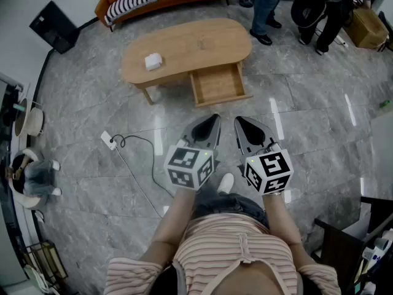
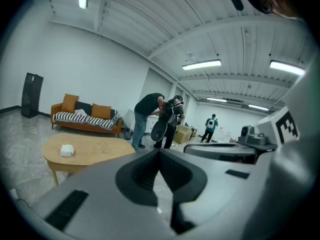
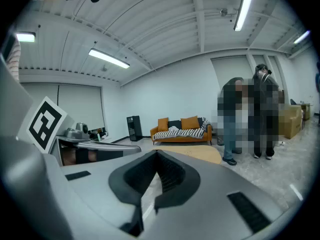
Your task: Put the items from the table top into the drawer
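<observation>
A small white box (image 1: 153,61) lies on the left part of the oval wooden table (image 1: 202,45); it shows again as the white box (image 2: 66,150) on the table (image 2: 95,151) in the left gripper view. The table's drawer (image 1: 218,86) stands pulled out toward me and looks empty. Both grippers hover side by side over the floor, well short of the table. My left gripper (image 1: 213,118) is shut with nothing in it, its tips (image 2: 160,151) meeting. My right gripper (image 1: 239,121) is shut too and holds nothing (image 3: 158,154). The table's edge (image 3: 200,155) shows beyond it.
A power strip with a black cable (image 1: 110,141) lies on the floor left of my grippers. An orange sofa (image 1: 123,5) stands behind the table. Two people (image 1: 267,8) stand at the table's far right beside a cardboard box (image 1: 366,26). A black unit (image 1: 53,26) leans at the wall.
</observation>
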